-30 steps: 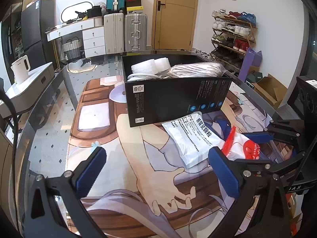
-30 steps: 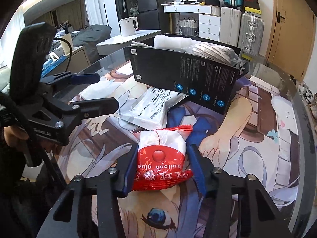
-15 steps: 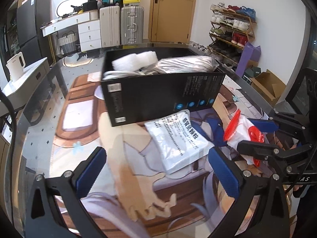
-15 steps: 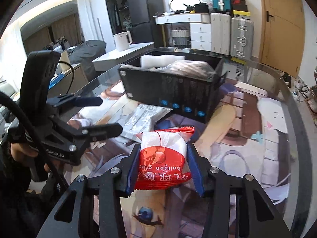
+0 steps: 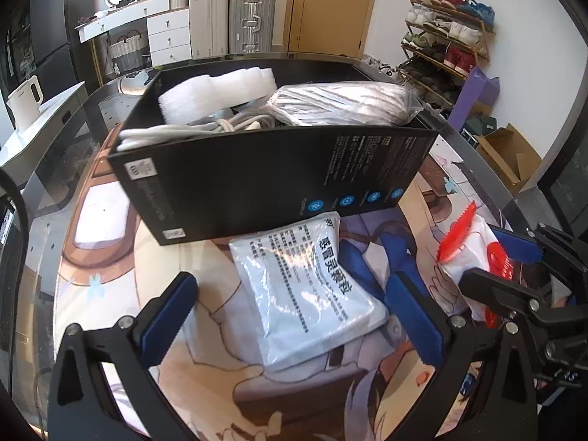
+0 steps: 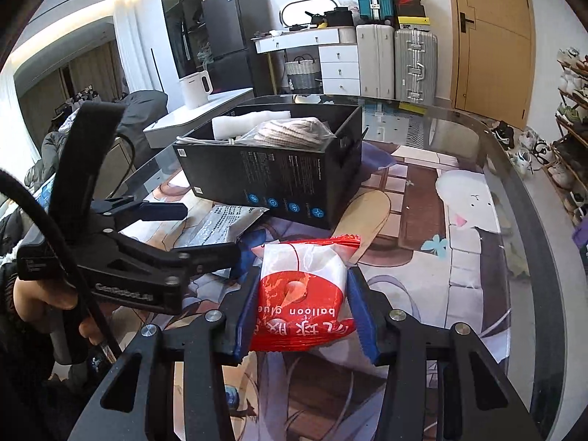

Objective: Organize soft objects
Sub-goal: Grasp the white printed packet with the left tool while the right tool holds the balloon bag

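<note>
My right gripper (image 6: 302, 305) is shut on a red and white "balloon glue" packet (image 6: 303, 294) and holds it above the table; the packet also shows at the right of the left wrist view (image 5: 474, 250). My left gripper (image 5: 290, 316) is open, its blue pads either side of a white medicine pouch (image 5: 308, 286) that lies flat on the printed mat; the pouch also shows in the right wrist view (image 6: 224, 222). A black box (image 5: 264, 180) behind the pouch holds white foam, a white cable and a bagged grey cloth (image 5: 341, 104). The box also shows in the right wrist view (image 6: 279, 169).
A glass table (image 6: 529, 198) carries an anime-print mat (image 6: 466, 228). Suitcases (image 5: 231, 18), a white dresser and a wooden door stand at the back. A shoe rack (image 5: 448, 33) and a cardboard box (image 5: 507, 154) are on the right. A white kettle (image 5: 25, 101) stands on a side table on the left.
My right gripper has lifted the red packet off the mat. My left gripper has moved forward until its open pads bracket the white pouch.
</note>
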A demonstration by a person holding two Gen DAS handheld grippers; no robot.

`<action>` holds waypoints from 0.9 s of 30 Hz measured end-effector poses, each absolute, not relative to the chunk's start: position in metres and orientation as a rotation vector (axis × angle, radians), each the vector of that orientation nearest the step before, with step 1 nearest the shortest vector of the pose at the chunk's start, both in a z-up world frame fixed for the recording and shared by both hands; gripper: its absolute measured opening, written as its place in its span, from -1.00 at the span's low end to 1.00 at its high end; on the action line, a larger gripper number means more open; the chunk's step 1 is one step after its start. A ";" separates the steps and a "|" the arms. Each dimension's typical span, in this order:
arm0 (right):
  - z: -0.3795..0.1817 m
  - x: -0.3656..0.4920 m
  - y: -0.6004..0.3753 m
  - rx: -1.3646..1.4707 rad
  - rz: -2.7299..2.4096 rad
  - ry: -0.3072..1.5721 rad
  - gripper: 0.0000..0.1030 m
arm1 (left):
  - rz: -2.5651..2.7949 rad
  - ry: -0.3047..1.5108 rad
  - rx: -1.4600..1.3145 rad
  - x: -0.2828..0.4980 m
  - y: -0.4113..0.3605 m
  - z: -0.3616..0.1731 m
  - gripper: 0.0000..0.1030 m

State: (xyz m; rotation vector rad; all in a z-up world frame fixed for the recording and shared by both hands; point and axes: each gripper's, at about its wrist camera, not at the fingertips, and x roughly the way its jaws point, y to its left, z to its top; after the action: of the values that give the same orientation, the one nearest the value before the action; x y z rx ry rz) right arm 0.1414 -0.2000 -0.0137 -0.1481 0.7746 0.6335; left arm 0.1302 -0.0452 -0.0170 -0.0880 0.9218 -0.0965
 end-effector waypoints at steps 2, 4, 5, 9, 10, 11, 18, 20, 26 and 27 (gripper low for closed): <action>-0.014 0.142 -0.200 -0.146 0.630 0.776 -0.09 | -0.076 0.928 -0.083 0.135 -0.045 -0.018 1.00; -0.014 0.142 -0.200 -0.148 0.628 0.775 -0.09 | -0.062 0.932 -0.074 0.138 -0.046 -0.020 1.00; -0.014 0.142 -0.200 -0.147 0.628 0.775 -0.09 | -0.054 0.936 -0.061 0.139 -0.046 -0.020 0.99; -0.014 0.142 -0.201 -0.146 0.629 0.775 -0.09 | -0.047 0.944 -0.016 0.138 -0.045 -0.023 0.97; -0.014 0.142 -0.201 -0.146 0.629 0.774 -0.09 | -0.049 0.943 -0.008 0.137 -0.044 -0.023 0.94; -0.014 0.142 -0.201 -0.146 0.630 0.774 -0.09 | -0.052 0.939 -0.003 0.136 -0.043 -0.023 0.90; -0.015 0.142 -0.200 -0.151 0.634 0.775 -0.09 | -0.084 0.914 0.017 0.127 -0.038 -0.021 0.66; -0.015 0.140 -0.197 -0.155 0.636 0.776 -0.09 | -0.091 0.906 0.021 0.123 -0.037 -0.020 0.50; -0.015 0.140 -0.195 -0.158 0.639 0.772 -0.09 | -0.117 0.876 0.030 0.112 -0.032 -0.016 -0.03; -0.014 0.140 -0.195 -0.158 0.639 0.772 -0.09 | -0.117 0.874 0.029 0.111 -0.031 -0.016 -0.06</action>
State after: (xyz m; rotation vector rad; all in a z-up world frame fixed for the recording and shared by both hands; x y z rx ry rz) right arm 0.1395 -0.1947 -0.0144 -0.1584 0.7718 0.6394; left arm 0.1110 -0.0315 -0.0156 0.0286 0.8737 -0.1168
